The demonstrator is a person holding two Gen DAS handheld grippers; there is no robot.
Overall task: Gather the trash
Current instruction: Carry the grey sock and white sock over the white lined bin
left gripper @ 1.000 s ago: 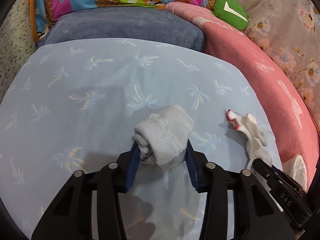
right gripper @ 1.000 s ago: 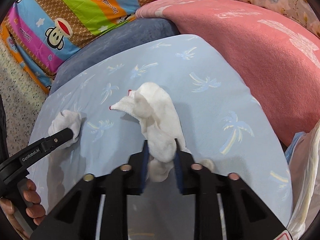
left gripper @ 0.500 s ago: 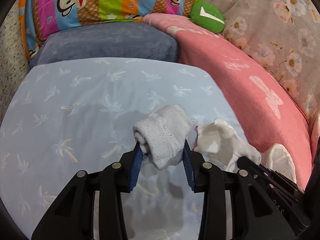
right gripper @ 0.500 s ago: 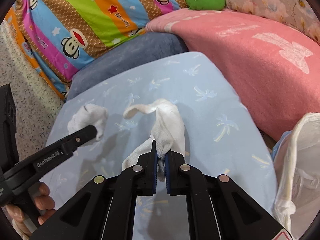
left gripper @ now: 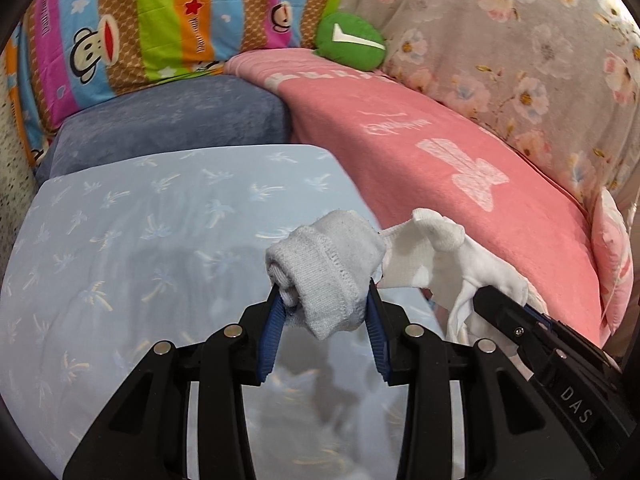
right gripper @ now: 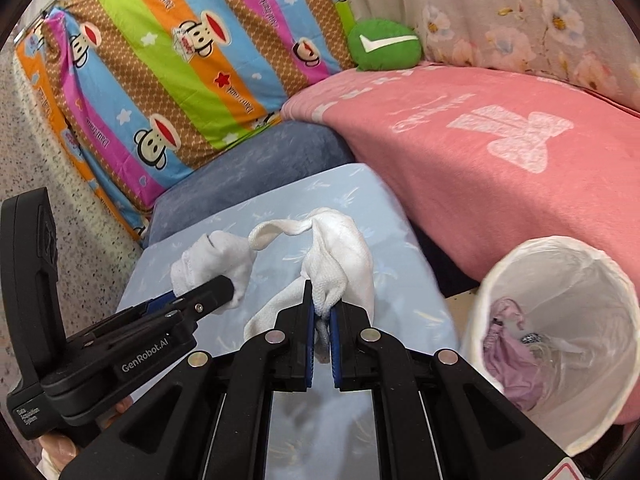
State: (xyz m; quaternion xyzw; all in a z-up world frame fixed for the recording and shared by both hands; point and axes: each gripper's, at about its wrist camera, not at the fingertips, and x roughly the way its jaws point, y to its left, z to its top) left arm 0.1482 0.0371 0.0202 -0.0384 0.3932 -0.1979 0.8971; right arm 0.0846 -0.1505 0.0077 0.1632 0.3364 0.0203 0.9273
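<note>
Left wrist view, claw: our left claw [left gripper: 325, 312] is clamped around a rolled grey-white sock [left gripper: 324, 268], the bundle filling the gap between the blue pads.
Left wrist view, where it is: we hold the roll lifted above the pale blue palm-print sheet [left gripper: 140, 248], not touching it.
Left wrist view, neighbour: the right claw [left gripper: 486, 294] enters from the lower right with a limp white sock [left gripper: 440, 252] draped just beside our roll.
Left wrist view, surroundings: a pink blanket [left gripper: 420, 152] lies to the right, a green round cushion [left gripper: 352, 42] behind it.
Right wrist view, claw: our right claw [right gripper: 321, 312] is nearly closed, pinching a fold of the limp white sock [right gripper: 340, 252], whose ends hang to both sides.
Right wrist view, bin: a bin lined with a white bag [right gripper: 560, 320] stands open to the lower right, with purple cloth already inside.
Right wrist view, other hand: the left claw [right gripper: 224, 288] sits to the left, carrying its roll [right gripper: 212, 264].
Step in hand: we judge both pieces picked up and in transit to the bin.
Next move: we would swing the right claw over the rim, open it, then bring the left across; the trailing sock ends could catch on the rim.
</note>
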